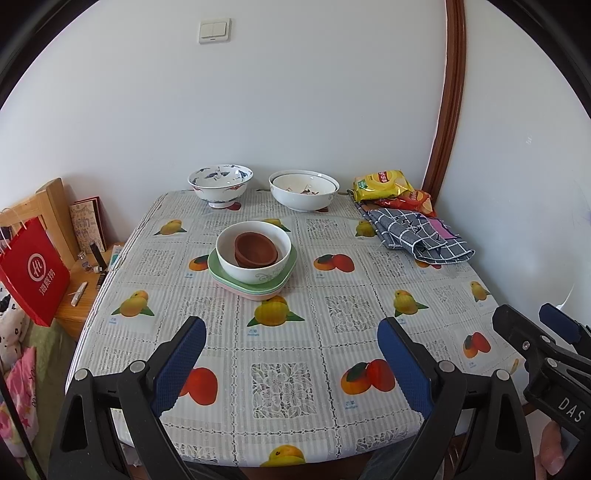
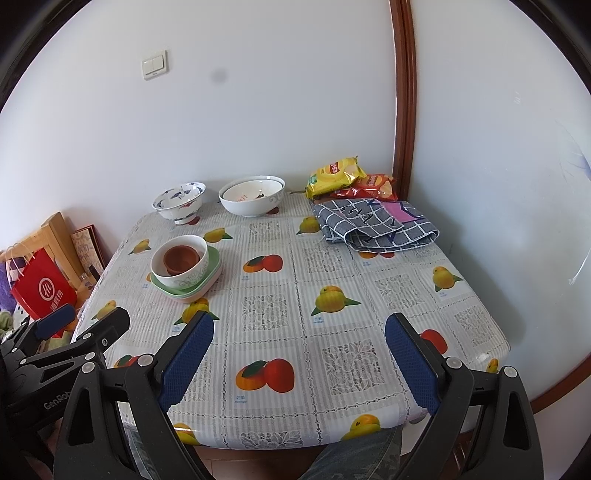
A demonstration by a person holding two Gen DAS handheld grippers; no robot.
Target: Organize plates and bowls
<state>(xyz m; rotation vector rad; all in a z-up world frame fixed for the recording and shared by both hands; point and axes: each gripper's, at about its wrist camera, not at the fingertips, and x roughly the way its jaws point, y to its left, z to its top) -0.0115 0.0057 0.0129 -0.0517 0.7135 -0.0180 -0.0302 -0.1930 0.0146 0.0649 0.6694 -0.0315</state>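
Your left gripper and right gripper gape empty over the table's near edge; stacked bowls sit mid-table.

White walls meet at a brown wooden trim, light switch above.

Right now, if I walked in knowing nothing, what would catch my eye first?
Probably the stack mid-table: a brown bowl nested in a white bowl on green plates. Behind it, by the wall, stand a blue-patterned bowl and a large white bowl. Nearest you, both grippers hover open over the fruit-print tablecloth, their blue-padded fingers empty.
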